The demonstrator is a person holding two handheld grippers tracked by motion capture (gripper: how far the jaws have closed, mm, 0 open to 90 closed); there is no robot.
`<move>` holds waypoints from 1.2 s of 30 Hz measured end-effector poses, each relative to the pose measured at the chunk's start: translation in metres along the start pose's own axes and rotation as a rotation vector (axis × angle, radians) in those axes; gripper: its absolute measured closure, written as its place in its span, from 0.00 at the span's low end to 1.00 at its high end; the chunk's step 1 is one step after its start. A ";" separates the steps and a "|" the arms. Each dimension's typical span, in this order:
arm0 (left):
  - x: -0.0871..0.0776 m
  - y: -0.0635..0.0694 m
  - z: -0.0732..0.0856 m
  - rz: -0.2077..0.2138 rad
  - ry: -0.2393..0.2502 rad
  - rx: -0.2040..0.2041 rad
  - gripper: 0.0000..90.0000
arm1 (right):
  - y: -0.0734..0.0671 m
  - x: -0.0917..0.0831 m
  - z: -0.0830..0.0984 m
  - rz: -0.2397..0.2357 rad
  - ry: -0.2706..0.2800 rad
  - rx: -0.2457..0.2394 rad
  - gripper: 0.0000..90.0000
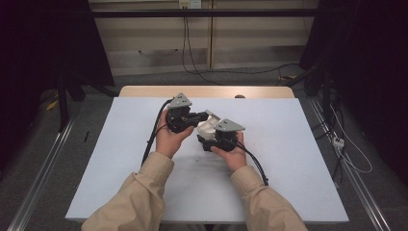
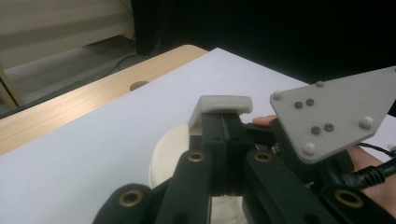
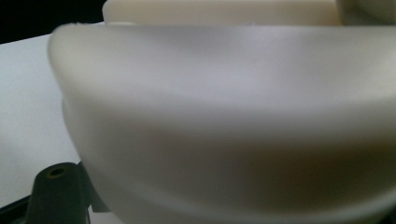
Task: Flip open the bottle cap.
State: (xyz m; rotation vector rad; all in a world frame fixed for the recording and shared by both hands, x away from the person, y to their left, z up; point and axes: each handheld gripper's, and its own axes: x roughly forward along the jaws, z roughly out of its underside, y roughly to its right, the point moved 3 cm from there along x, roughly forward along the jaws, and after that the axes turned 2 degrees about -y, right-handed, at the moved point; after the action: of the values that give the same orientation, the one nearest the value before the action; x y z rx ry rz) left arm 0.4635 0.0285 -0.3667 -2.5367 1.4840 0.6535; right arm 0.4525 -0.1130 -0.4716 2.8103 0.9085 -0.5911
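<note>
Crowding the right tool view, a cream-white plastic piece sits so close to the lens that it blurs into one curved wall, its top and right side cut off by the frame; what kind of piece it is stays hard to tell. One black jaw base shows at the lower left there, and the jaw tips are hidden behind the plastic. From the high view the right tool has the piece at its front, with the jaws drawn close on it, so it reads as pinching the white piece. The person's right hand wraps the tool from below and behind, sleeve and forearm coming in from the near edge.

Just left of it, the left tool points rightward toward the same piece. In its own view the two black jaws stand pressed together, a pale grey flat tab of the piece seated at their tips; whether the tab is gripped or merely capping them is unclear. The left hand holds that tool level, wrist bent inward.

Counted: two tools, two hands, two grey three-cornered plates, two trailing cables, one white piece held between the tools above the bench. Beyond the tools, the white sheet ends at a wooden strip with one round hole.
</note>
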 end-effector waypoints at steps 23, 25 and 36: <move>0.013 0.000 -0.011 -0.002 -0.005 0.006 1.00 | 0.000 0.000 0.000 0.001 -0.002 -0.003 0.21; 0.014 0.000 -0.011 0.000 -0.006 0.005 1.00 | 0.000 0.000 0.000 0.000 -0.001 -0.003 0.21; 0.017 0.000 -0.014 -0.001 -0.010 0.012 1.00 | 0.000 0.000 0.000 0.001 0.000 -0.007 0.21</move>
State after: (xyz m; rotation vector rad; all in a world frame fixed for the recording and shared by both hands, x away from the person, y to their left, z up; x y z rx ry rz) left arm 0.4751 0.0101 -0.3611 -2.5220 1.4789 0.6538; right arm 0.4528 -0.1132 -0.4721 2.8041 0.9077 -0.5861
